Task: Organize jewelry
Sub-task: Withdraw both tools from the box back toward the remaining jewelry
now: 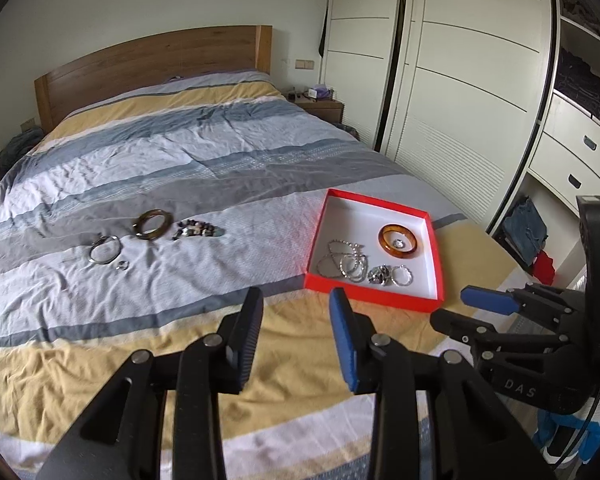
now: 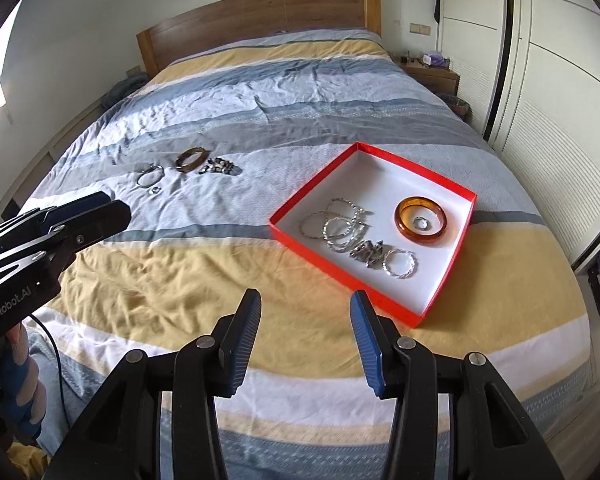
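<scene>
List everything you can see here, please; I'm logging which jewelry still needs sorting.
red box: 1, red outside, white inside, on the bed
amber bangle: 1, orange-brown, in the box, around a small ring
silver bangles: several, silver, in the box
brown bangle: 1, dark brown, loose on the bed
bead bracelet: 1, mixed dark beads, beside the brown bangle
silver bracelet: 1, silver, loose on the bed
small ring: 1, silver, beside it
left gripper: open, empty
right gripper: open, empty

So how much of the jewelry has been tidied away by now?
Roughly half. The red box already holds an amber bangle, silver bracelets and a small ring. Both the left gripper and right gripper are open, holding nothing. A brown bangle, beads, a silver bracelet and a ring remain on the bed.
</scene>
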